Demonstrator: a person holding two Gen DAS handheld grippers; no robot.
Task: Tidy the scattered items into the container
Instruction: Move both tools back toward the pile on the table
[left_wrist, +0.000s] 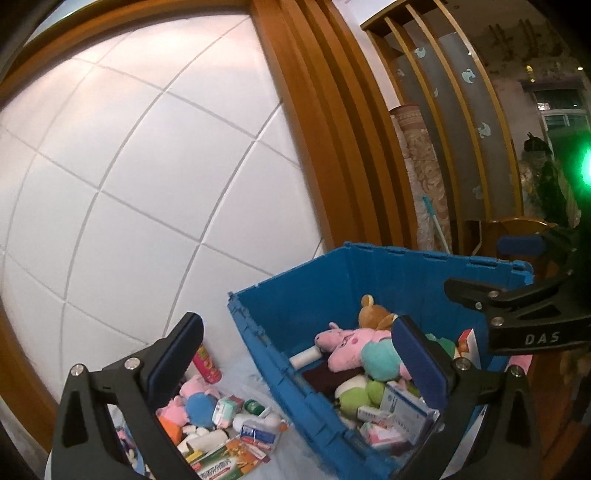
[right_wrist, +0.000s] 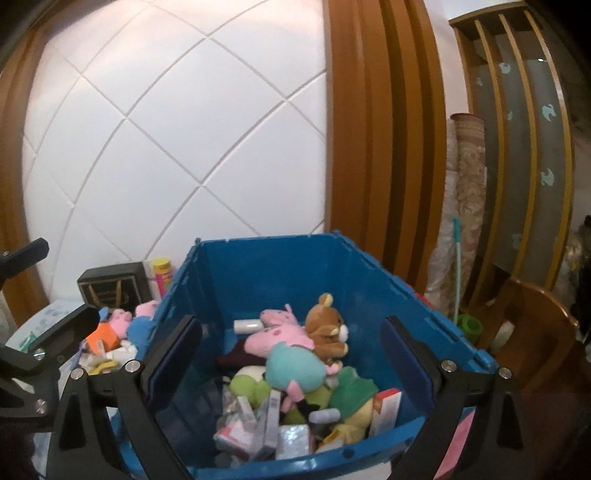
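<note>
A blue plastic crate (left_wrist: 295, 295) (right_wrist: 273, 273) stands open, holding a pink pig plush (right_wrist: 280, 332), a brown bear plush (right_wrist: 327, 325), green plush toys and several small boxes. To its left lie scattered items on a pale cloth: a pig plush in blue (left_wrist: 195, 402), a red can (left_wrist: 207, 365), boxes (left_wrist: 221, 465) and bottles. My left gripper (left_wrist: 299, 350) is open and empty, straddling the crate's left wall. Above the crate's inside, my right gripper (right_wrist: 293, 350) is open with nothing between its fingers. Each gripper shows at the edge of the other's view.
A black box (right_wrist: 110, 291) and a yellow-topped can (right_wrist: 162, 275) stand against the white padded wall behind the pile. Right of the crate are a wooden frame, a rolled carpet (right_wrist: 469, 177), a teal broom handle (right_wrist: 458, 266) and a wooden chair (right_wrist: 535, 332).
</note>
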